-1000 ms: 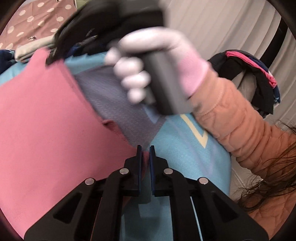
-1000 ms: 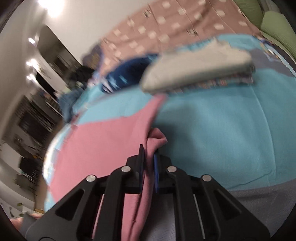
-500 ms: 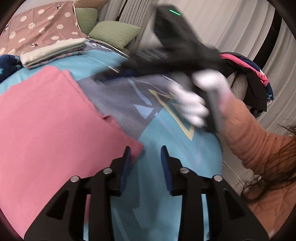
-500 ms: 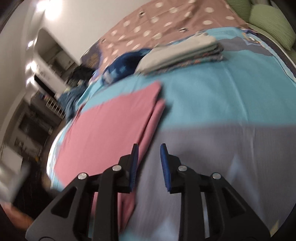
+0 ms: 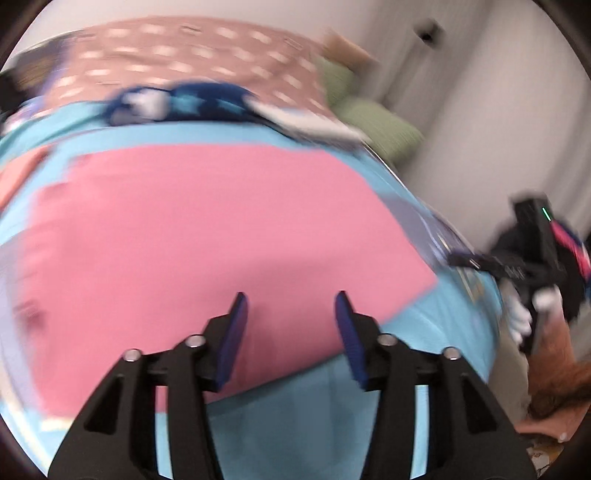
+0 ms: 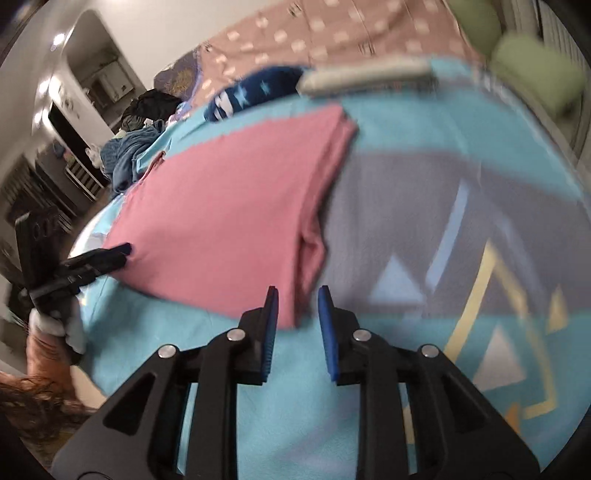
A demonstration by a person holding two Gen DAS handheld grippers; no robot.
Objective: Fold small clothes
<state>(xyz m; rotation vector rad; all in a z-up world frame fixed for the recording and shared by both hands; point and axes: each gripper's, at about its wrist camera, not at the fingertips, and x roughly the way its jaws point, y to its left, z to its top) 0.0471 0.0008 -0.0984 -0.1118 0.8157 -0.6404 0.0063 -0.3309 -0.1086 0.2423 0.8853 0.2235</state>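
A pink garment (image 5: 207, 236) lies flat on a light blue bedspread (image 5: 303, 424), folded into a broad rectangle with one long side doubled over into a narrower strip (that strip shows best from the right wrist view, running along the edge beside the grey patterned part of the bedspread). The left gripper (image 5: 290, 325) hangs above the near edge of the pink garment with its jaws opening; nothing is between the blue pads (image 5: 232, 339), and the cloth under them lies loose. The right gripper (image 6: 297, 317) hovers over the near corner of the same garment, its jaws a little apart and gripping nothing, the corner of the cloth showing in the gap but untouched. Each gripper appears in the other's view, held by a white-gloved hand (image 5: 519, 315) with an orange sleeve (image 5: 554, 373) behind it. At the far side of the bed, beyond the garment, sit a folded pale stack of clothes (image 6: 364, 75), a dark blue star-print piece (image 6: 255, 94), a brown polka-dot blanket (image 6: 332, 33) and green pillows (image 6: 535, 74). The left wrist view is heavily blurred.
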